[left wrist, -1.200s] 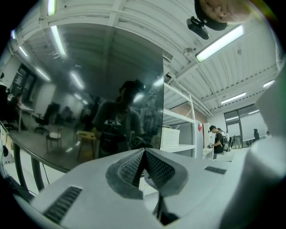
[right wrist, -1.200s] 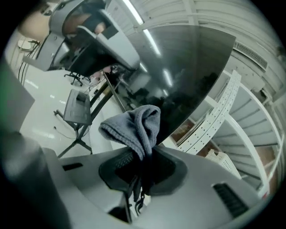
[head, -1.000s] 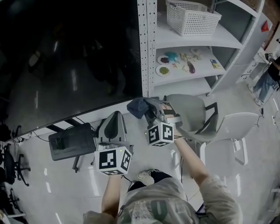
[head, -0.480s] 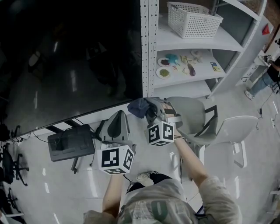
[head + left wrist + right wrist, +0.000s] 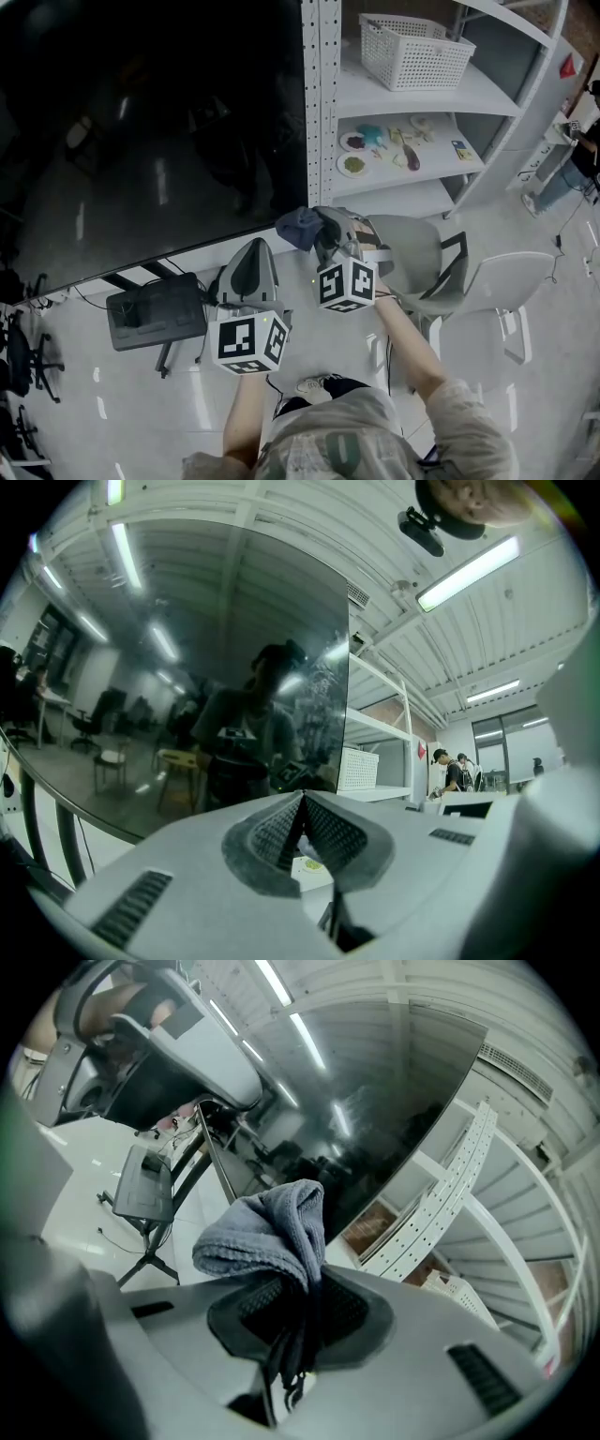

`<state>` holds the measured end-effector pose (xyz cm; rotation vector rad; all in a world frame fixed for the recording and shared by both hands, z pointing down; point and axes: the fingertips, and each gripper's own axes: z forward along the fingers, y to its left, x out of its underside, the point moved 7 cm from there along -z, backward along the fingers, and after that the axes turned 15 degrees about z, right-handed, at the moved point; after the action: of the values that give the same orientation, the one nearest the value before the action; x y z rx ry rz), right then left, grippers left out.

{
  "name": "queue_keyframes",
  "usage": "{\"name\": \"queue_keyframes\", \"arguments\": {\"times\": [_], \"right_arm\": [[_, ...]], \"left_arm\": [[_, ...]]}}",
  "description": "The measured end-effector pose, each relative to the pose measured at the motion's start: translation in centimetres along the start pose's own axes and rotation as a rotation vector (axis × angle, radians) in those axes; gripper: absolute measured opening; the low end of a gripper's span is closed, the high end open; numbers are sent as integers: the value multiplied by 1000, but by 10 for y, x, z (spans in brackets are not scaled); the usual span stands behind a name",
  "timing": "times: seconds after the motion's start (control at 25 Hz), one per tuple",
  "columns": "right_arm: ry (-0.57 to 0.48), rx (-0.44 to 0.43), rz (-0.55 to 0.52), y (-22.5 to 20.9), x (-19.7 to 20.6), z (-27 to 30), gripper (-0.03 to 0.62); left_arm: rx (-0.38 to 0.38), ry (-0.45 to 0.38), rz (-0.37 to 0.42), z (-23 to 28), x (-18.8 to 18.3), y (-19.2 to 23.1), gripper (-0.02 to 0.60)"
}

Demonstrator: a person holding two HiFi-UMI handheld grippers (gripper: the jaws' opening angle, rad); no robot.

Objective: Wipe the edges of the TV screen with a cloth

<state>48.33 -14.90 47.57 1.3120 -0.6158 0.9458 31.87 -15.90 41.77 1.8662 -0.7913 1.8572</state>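
Right tool (image 5: 325,236) clenched on grey cloth (image 5: 298,228), wad just under TV screen (image 5: 141,141) lower right corner, beside rack upright (image 5: 319,94). Left of it, left tool (image 5: 248,248) pinched shut, empty, below bottom edge; open floor (image 5: 141,394) beneath.

Dim overall; ceiling lights (image 5: 466,572) glare, fisheye-warped edges.

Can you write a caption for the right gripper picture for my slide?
Right gripper shut on a grey cloth, facing the dark TV screen.
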Motion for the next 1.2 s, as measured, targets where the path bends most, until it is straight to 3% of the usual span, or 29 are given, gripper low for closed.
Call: {"name": "queue_keyframes", "arguments": {"times": [0.76,1.2], "right_arm": [[-247,183,-8,-73,-120,-38,65],[-426,284,-71,-136,-215,-66,64]], "left_arm": [[12,-157,60,1,-74,0,14],[25,-321,181,25,-185,8,14]]}}
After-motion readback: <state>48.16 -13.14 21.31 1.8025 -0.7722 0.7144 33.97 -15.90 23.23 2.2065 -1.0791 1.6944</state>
